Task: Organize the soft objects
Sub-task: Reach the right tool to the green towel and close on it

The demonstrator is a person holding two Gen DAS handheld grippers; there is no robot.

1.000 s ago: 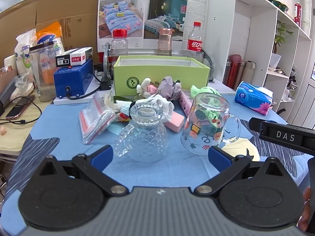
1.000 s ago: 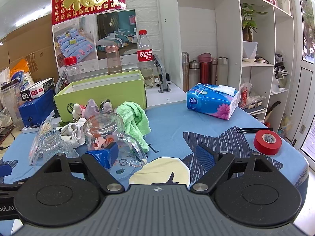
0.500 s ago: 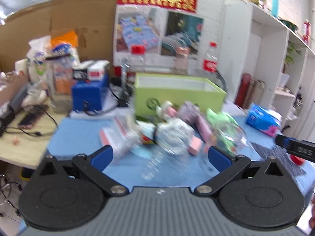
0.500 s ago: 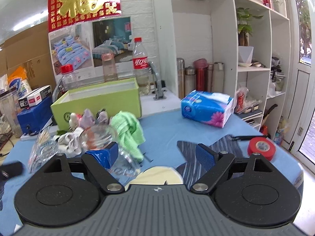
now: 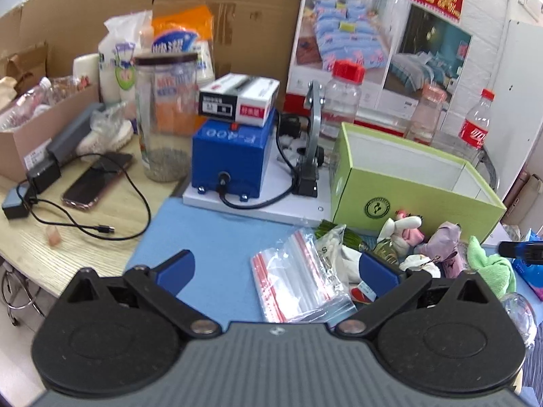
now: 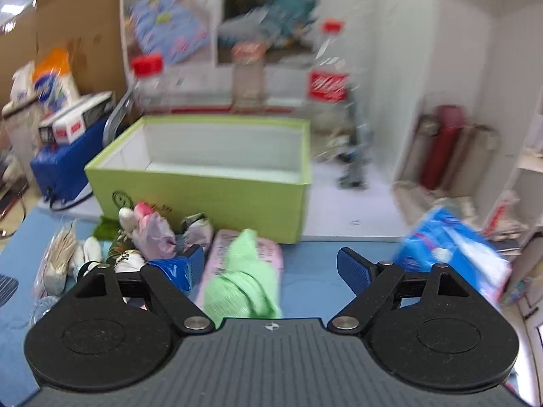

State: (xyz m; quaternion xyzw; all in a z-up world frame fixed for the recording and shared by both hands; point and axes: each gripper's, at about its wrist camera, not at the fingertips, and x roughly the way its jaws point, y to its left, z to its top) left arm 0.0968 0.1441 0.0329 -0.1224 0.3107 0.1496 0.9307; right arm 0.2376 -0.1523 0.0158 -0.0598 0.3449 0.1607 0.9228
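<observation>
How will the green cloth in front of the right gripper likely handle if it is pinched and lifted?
The green cloth lies crumpled in soft folds, so it will probably droop and unfurl, not hold shape. It looks light and fuzzy, so slipping seems unlikely. The right gripper is open behind it.

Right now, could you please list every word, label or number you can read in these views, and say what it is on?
"F-400", seen upside down: top of the blue metal box.
Too small or blurred to read: white-and-black carton, red-labelled clear plastic bottle, round logo on the green cardboard box, orange-and-blue bag.
</observation>
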